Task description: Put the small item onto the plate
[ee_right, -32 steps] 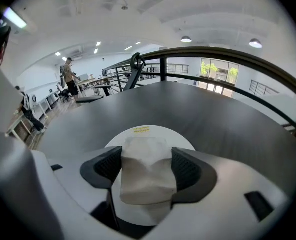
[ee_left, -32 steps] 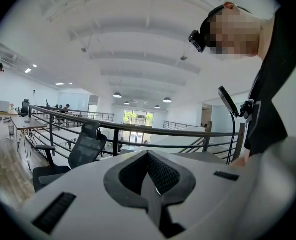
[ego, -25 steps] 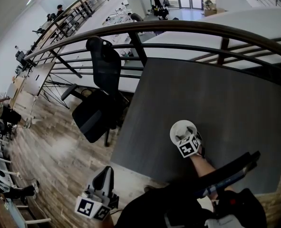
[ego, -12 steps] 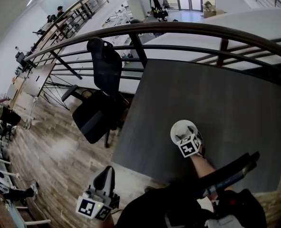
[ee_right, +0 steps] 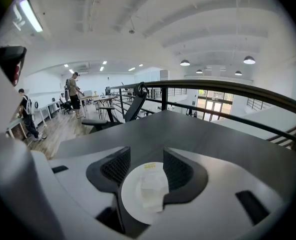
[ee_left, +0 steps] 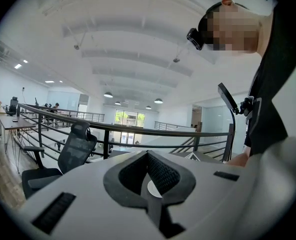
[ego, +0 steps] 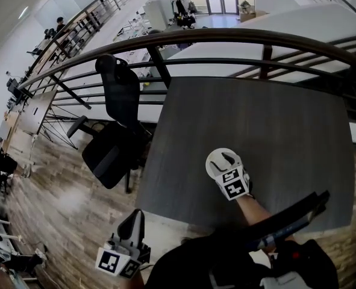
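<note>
A white plate [ego: 211, 167] sits on the dark grey table [ego: 274, 113] near its front edge. On the plate lies the small item, a white packet [ee_right: 150, 190] with a yellow end. My right gripper [ego: 225, 160] hovers just above the plate. Its jaws have just been closing, but they stand apart with nothing between them; in the right gripper view [ee_right: 146, 155] the packet shows below them on the plate [ee_right: 132, 206]. My left gripper [ego: 135, 220] hangs off the table's front left over the floor, its jaws [ee_left: 148, 155] meeting at the tips and empty.
A black office chair [ego: 114, 131] stands at the table's left side. A dark curved railing [ego: 226, 36] runs behind the table's far edge. Wooden floor [ego: 51, 203] lies to the left. My forearm [ego: 253, 208] and dark clothing fill the bottom.
The right gripper has lifted a little over the plate and sits slightly left in the view. The left gripper has stayed where it was.
</note>
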Demonstrator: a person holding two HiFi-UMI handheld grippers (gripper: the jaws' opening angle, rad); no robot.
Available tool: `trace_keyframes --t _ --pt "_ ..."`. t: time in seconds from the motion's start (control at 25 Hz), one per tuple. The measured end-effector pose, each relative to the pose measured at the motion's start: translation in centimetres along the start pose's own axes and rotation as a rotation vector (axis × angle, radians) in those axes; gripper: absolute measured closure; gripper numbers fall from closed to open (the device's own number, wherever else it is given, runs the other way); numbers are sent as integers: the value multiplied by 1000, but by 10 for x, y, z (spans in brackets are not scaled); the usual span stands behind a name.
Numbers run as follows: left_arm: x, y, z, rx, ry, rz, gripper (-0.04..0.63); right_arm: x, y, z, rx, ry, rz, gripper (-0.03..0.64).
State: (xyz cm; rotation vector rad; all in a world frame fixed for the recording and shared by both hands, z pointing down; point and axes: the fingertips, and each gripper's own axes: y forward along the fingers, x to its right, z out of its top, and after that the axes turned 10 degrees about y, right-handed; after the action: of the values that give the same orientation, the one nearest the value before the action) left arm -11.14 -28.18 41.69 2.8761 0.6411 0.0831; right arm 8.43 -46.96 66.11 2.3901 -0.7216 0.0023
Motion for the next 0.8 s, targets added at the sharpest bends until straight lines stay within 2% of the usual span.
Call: trace_keyframes --t 0.12,0.2,0.32,0.4,0.52,0.6,0.8 --pt "-1 2 -7 -1 11 -32 592 -10 -13 19 65 12 15 437" --pt "1 7 -2 32 -1 -68 592 -16 -23 33 108 17 16 463" --pt "2 5 2 58 3 -113 592 -28 -44 50 170 34 11 559" --pt "3 -3 3 69 8 -136 592 -39 -61 58 203 46 10 592" --pt "6 -17 10 97 10 -183 592 -57 -86 66 258 96 21 615" --pt "-1 -28 3 88 22 -204 592 -69 -99 71 289 127 27 615" --pt "-21 -56 -6 107 36 -252 592 -104 -124 72 344 157 -1 615"
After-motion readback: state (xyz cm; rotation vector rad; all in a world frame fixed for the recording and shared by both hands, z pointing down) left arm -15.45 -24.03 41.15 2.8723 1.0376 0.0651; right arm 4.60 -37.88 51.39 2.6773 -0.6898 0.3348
